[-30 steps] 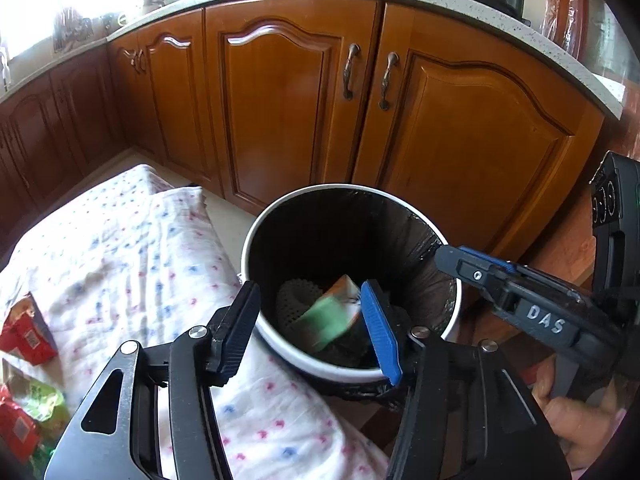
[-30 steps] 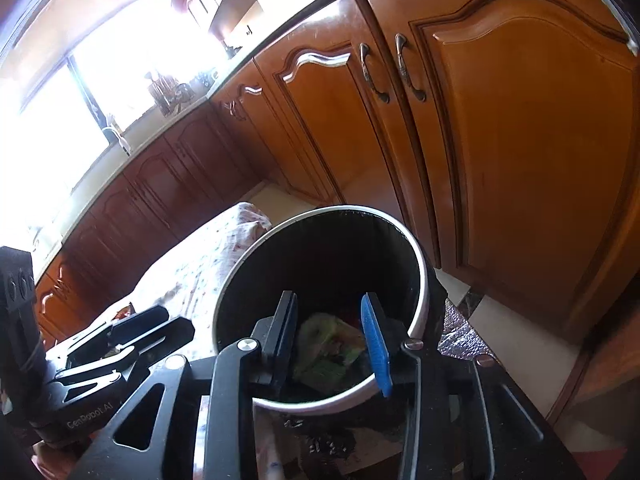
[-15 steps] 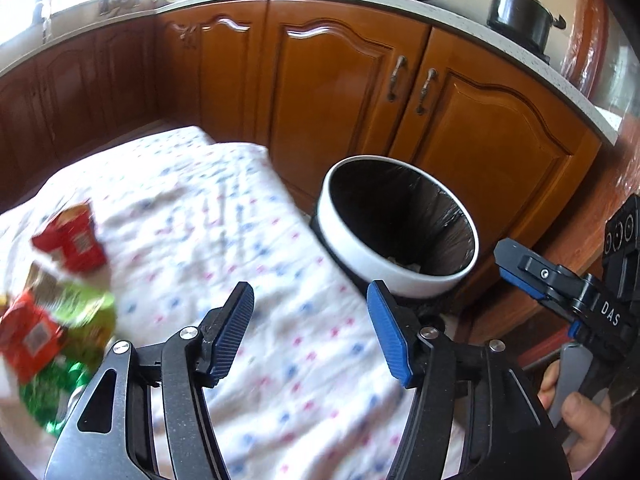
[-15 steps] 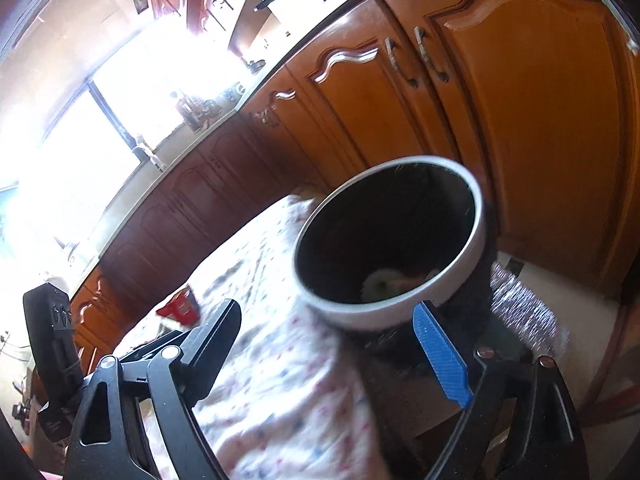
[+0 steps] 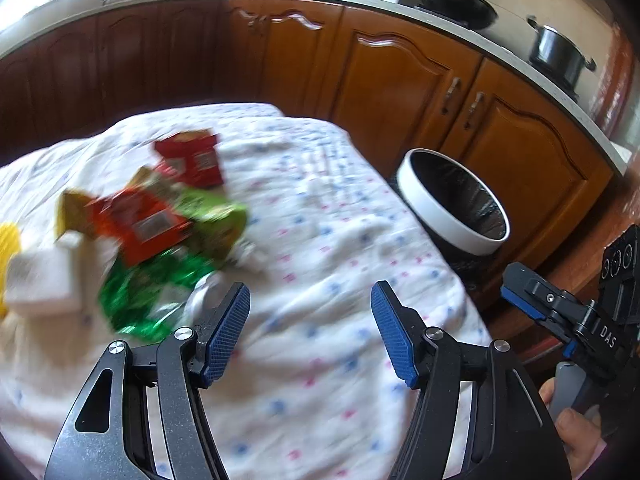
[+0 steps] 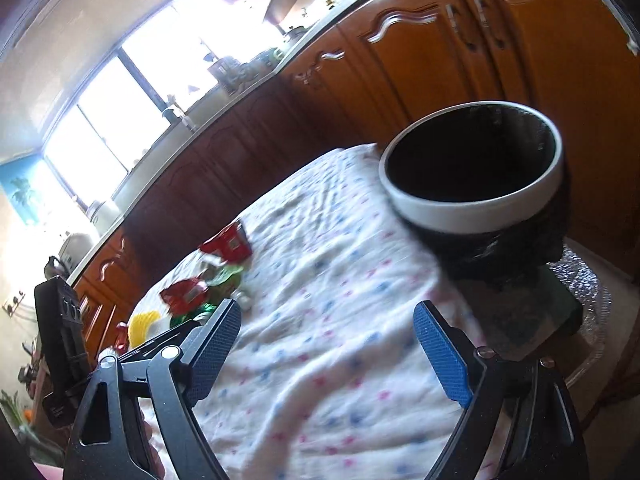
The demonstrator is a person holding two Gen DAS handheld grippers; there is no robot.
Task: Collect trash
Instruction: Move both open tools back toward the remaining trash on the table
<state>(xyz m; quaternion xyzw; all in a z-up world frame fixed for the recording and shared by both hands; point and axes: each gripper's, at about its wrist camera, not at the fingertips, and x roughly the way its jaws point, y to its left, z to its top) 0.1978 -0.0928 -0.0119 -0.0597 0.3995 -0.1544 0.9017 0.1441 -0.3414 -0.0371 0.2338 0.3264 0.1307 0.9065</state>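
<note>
Left wrist view alone is showing a stove pot [image 5: 558,54]; wrappers [image 5: 160,220] are lying far-left of the left gripper [image 5: 310,330], its empty jaws just widening; right gripper [image 6: 328,354] is gaping, empty.

Left tongs [image 5: 310,330]: jaws apart, just been opening, nothing between. Right tongs [image 6: 326,354]: spread wide, empty, at 3 o'clock.

A white cloth [image 5: 320,240] dotted with small blue and pink marks is seen. On it, left of the white-rimmed, black-lined bin [image 5: 456,204], red, orange, green and yellow wrappers [image 5: 160,216] are found. Behind the bin, brown wooden cabinets [image 5: 400,76] are seen.
</note>
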